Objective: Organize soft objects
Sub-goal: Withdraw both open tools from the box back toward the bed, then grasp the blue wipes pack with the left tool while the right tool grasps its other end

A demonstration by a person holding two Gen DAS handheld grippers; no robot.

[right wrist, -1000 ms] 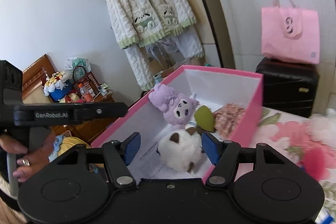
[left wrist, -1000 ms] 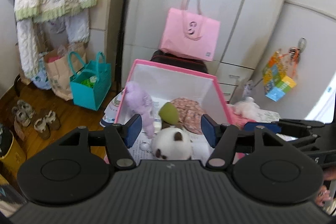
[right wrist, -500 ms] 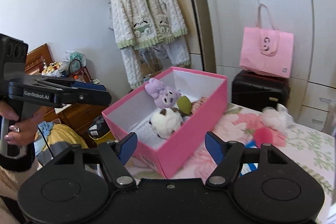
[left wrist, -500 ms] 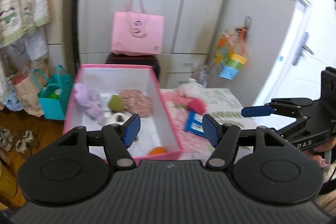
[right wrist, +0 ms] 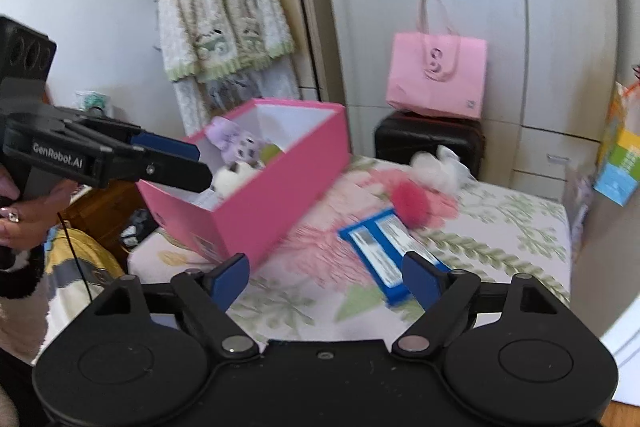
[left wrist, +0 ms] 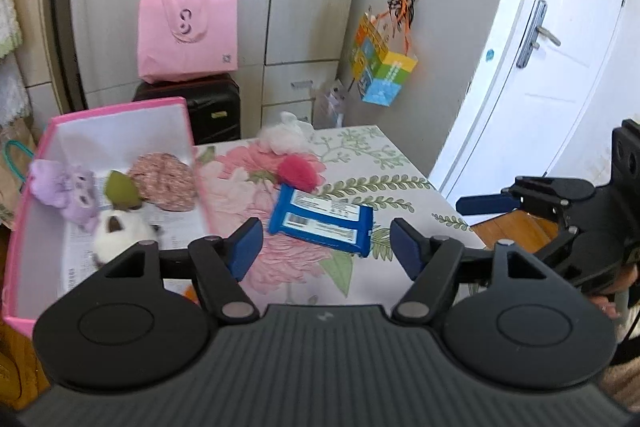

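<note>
Floral tablecloth carries the pink box, which already has the purple plush, the white plush and a patterned pad inside. Just right of the box lie a blue packet, a red pom-pom and a white fluffy thing. Left gripper and right gripper both hold nothing, jaws spread and just been opening wider.

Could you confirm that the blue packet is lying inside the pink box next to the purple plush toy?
Not quite: the blue packet lies on the flowered tabletop, outside the pink box. The purple plush toy is indeed inside the box. The left wrist view shows this clearly.
</note>
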